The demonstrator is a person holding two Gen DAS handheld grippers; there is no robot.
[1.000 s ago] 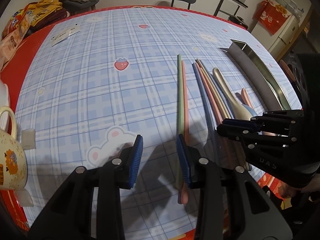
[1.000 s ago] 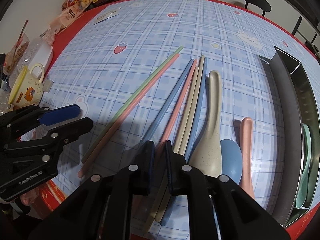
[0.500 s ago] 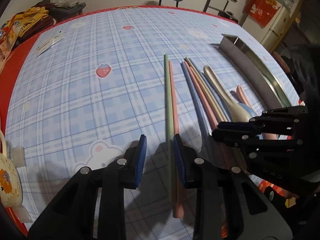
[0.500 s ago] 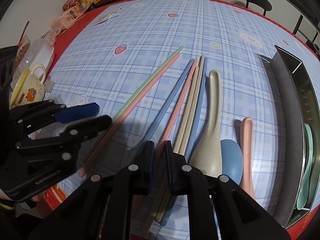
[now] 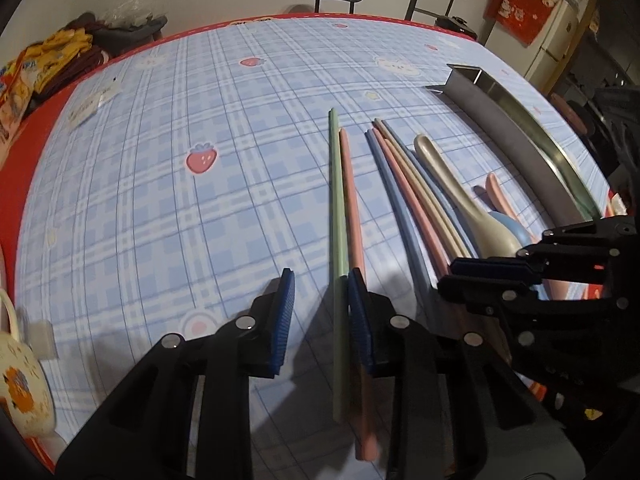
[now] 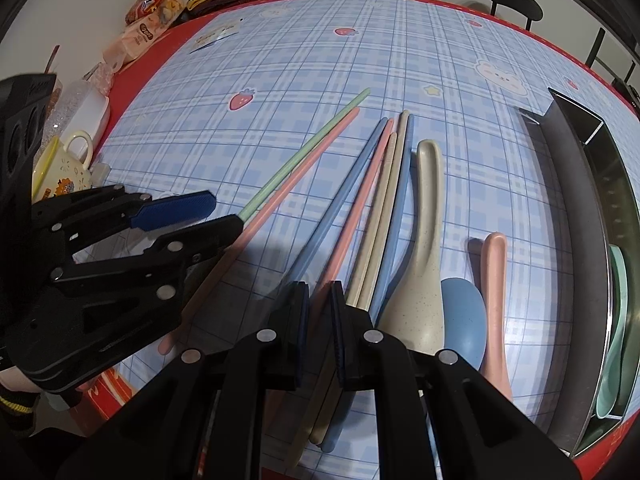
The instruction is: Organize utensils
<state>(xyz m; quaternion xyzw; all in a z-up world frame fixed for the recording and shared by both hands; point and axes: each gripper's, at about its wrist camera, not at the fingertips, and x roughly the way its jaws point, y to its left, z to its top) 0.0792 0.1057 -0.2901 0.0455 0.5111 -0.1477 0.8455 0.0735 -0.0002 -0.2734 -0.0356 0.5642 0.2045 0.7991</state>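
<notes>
The left gripper (image 5: pixel 320 316) stands part open, its jaws astride the near end of the green chopstick (image 5: pixel 335 208). The pink chopstick (image 5: pixel 352 208) lies touching it on the right and passes under or against the right pad; which of the two cannot be told from the left wrist view. To take the pair cleanly, shift the jaws slightly right so that both sticks lie between the pads, then close squarely across them, keeping the pads level with the tablecloth (image 5: pixel 160 200).

The right gripper (image 6: pixel 319 324) is nearly closed over the near ends of the bundled chopsticks (image 6: pixel 380 184), blue, pink and beige, which fan out toward their far tips. Whether the pads actually clamp a stick is not shown. Judged from this, a grip at the extreme end will let the bundle pivot; take hold further along the shafts where possible.

Just right of the bundle lie the beige spoon (image 6: pixel 424 240), the blue spoon (image 6: pixel 464 316) and the pink spoon (image 6: pixel 494 280), all on the cloth. Beyond them, at the right table edge, stands the metal utensil tray (image 6: pixel 576 208), with a green spoon (image 6: pixel 618 320) already in its near compartment. Carry each load low and lower it lengthwise into the tray.
</notes>
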